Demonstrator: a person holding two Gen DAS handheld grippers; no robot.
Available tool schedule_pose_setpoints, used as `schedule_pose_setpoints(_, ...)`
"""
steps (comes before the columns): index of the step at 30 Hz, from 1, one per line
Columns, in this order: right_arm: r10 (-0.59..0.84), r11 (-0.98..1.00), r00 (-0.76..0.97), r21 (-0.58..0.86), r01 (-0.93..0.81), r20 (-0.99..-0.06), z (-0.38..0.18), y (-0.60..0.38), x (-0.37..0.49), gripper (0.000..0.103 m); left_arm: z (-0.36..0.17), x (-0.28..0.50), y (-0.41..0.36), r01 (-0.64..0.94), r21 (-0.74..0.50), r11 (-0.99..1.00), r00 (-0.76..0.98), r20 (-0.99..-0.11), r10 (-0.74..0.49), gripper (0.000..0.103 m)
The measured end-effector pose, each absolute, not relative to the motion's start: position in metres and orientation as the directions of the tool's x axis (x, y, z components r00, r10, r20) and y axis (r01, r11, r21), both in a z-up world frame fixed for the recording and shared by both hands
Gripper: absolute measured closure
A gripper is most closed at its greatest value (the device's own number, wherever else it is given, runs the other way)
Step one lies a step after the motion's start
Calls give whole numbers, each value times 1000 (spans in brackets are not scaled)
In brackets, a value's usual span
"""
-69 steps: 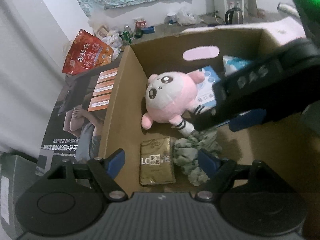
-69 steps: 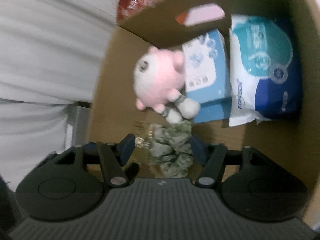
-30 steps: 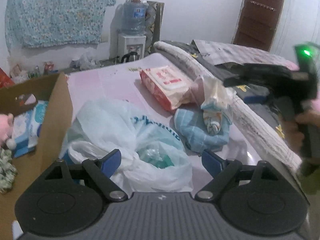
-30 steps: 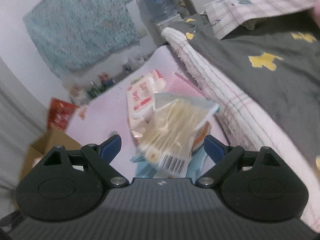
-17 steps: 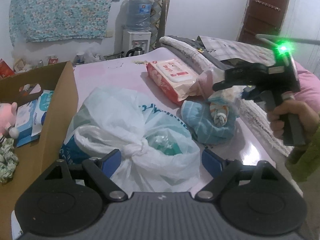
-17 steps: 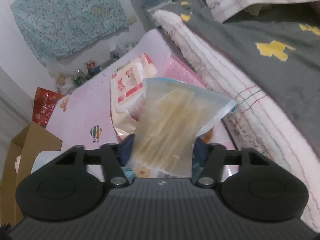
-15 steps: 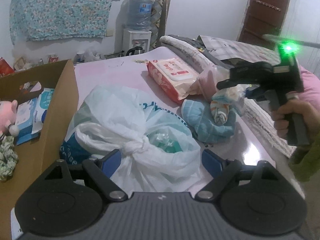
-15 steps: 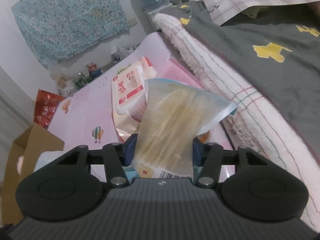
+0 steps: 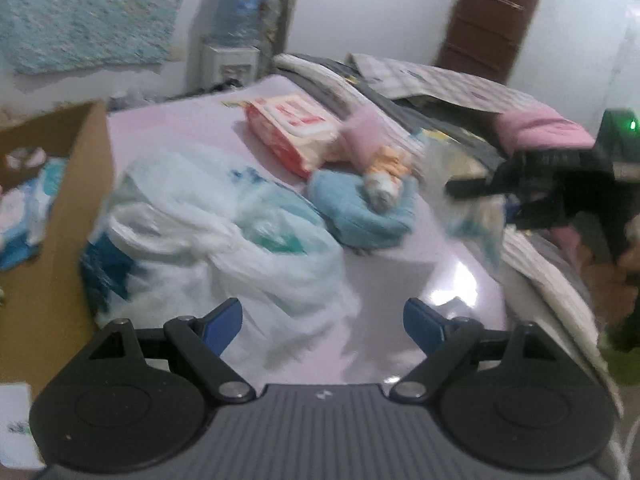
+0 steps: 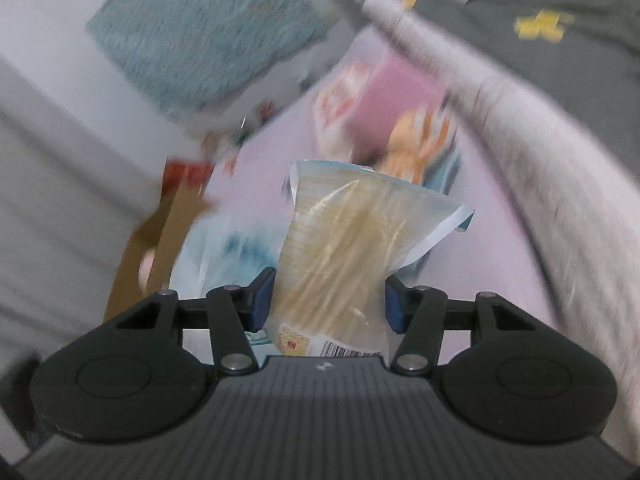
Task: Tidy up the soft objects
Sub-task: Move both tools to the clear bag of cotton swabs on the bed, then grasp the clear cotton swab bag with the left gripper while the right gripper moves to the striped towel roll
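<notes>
R gripper (image 10: 328,300) pinching clear packet (image 10: 352,248); barcode visible, text unreadable. L gripper (image 9: 320,320) spread, holding nothing.

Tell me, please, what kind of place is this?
Probably a bedroom in a home: folded blankets lie along a pink bed surface, a water dispenser stands by the wall, and a brown door is behind.

Both views are dim, lit by flat indoor light, and smeared by motion blur. In the left wrist view a bright glare patch sits on the pink table (image 9: 400,264) just right of the white plastic bag (image 9: 224,232), whose folds are soft and streaked. Fisheye bending curves the edges, and the corners go dark. In the right wrist view only the clear packet (image 10: 352,264) stays fairly sharp.
</notes>
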State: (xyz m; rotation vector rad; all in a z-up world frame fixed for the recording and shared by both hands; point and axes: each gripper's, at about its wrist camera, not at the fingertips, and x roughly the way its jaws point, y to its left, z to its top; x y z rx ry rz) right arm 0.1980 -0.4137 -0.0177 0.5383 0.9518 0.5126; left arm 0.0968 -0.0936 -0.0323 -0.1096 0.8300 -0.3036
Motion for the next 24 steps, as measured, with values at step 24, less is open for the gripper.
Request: schedule_pose_setpoints(24, 765, 546, 418, 838, -19, -490, -99, -415, 136, 46, -86, 123, -148, 262, -386, 885, 371, -806, -461, 12)
